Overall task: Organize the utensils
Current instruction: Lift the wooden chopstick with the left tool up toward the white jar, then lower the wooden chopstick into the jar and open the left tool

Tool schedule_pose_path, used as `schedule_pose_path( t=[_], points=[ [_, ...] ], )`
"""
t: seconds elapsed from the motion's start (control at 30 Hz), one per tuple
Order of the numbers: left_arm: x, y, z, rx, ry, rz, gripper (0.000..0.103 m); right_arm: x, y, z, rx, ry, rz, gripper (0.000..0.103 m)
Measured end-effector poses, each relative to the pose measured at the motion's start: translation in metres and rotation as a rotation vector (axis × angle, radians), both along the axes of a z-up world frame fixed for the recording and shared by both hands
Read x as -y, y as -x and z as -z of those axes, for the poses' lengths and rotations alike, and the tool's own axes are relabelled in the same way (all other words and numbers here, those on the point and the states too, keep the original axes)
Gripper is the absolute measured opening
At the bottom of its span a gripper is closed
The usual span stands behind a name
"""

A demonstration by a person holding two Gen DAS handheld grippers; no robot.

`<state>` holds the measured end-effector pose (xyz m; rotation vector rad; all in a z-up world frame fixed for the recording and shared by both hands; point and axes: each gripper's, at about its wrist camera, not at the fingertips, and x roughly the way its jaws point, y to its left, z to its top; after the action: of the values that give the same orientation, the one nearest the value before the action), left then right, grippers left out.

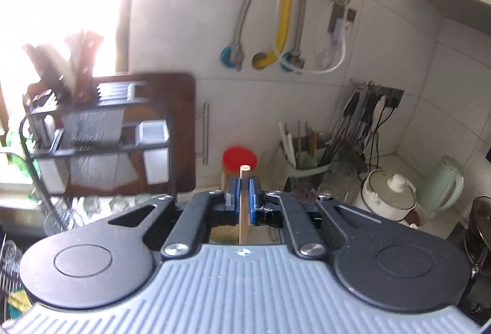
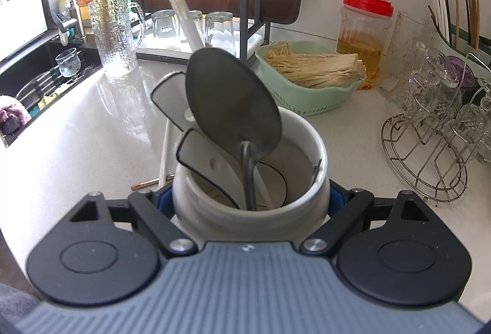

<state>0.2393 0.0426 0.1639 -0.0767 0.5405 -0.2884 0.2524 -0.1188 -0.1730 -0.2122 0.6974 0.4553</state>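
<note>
We keep the right tongs (image 2: 250,199) clamped round the white utensil pot (image 2: 250,168) while the left tongs (image 1: 242,196), pinching a wooden handle (image 1: 244,205), should steer it upright above the pot.

Between the jaws of the blue-padded right gripper (image 2: 250,199), a white pot (image 2: 214,196) holds a dark grey ladle (image 2: 233,107) and black-edged white spatulas (image 2: 170,94). Beyond it: mint-green basket (image 2: 307,102), red-lidded jar (image 2: 365,27). The stick (image 1: 243,205) in the left gripper (image 1: 244,196) is pale wood.

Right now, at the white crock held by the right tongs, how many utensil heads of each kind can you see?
White spatulas: 2
Dark ladle: 1
Total: 3
</note>
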Motion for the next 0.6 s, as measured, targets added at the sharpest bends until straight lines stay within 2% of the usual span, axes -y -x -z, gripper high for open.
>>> schedule_pose_path(
  t=[0.13, 0.33, 0.6],
  points=[
    [0.023, -0.010, 0.000, 0.020, -0.023, 0.052, 0.007, 0.001, 0.001, 0.000, 0.005, -0.003, -0.006, 0.091],
    [0.052, -0.032, 0.025, -0.008, -0.026, 0.133, 0.007, 0.002, 0.002, 0.001, 0.015, -0.007, -0.033, 0.091],
    [0.067, -0.057, 0.071, -0.117, -0.041, 0.181, 0.006, 0.003, 0.000, 0.001, 0.015, -0.004, -0.063, 0.091]
  ],
)
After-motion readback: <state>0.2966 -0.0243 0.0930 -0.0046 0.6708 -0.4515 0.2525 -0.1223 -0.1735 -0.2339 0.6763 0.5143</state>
